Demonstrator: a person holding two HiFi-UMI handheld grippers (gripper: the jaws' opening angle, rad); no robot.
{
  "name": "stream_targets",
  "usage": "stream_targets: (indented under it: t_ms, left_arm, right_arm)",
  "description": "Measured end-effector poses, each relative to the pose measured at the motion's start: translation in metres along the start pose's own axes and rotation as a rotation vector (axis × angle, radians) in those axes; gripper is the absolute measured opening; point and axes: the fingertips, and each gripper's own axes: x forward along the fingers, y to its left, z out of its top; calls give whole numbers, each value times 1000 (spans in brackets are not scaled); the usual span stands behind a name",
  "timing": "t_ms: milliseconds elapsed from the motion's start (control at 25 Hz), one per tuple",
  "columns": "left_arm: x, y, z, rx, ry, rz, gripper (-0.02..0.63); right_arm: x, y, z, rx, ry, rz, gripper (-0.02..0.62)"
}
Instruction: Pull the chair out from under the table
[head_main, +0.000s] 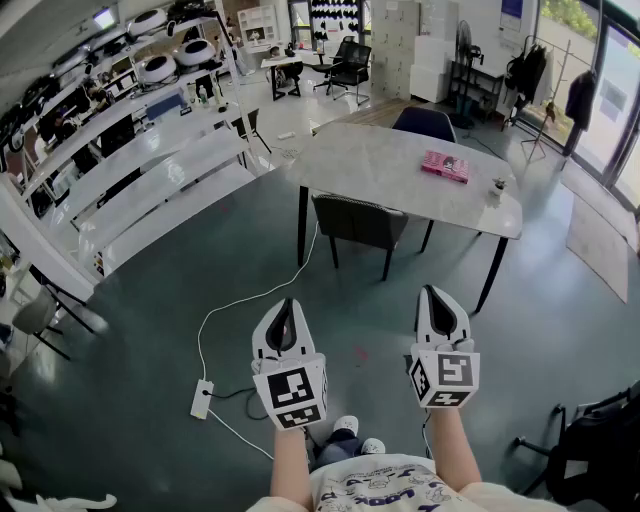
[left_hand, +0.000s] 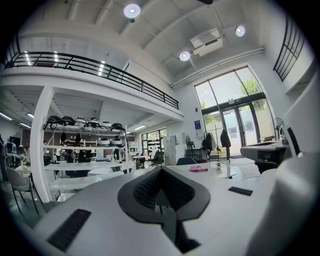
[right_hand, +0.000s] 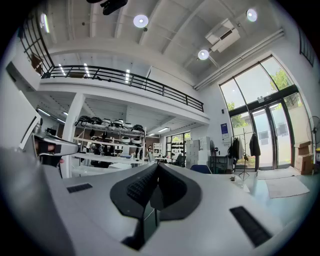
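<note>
At lower centre, left claw (head_main: 285, 310) and right claw (head_main: 436, 298) pressed together, empty, well apart from chair (head_main: 362, 222) under surface (head_main: 370, 165).

Chair (head_main: 360, 222) under table (head_main: 372, 160), pink book (head_main: 445, 166) on top

Big hall w/ dark green floor (head_main: 150, 300), white shelves (head_main: 160, 150) at left, tall windows (left_hand: 235, 110) at right. Upper gallery w/ black railing (left_hand: 100, 67); round ceiling lamps (left_hand: 132, 10) on. Power strip (head_main: 202, 398) on floor.
</note>
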Motion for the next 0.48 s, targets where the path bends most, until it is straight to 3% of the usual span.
stream_targets:
  t_ms: [480]
  left_arm:
    - [12,7,-5,-2,12,9,17]
  right_arm:
    - [12,2,-5,2,6,3,5]
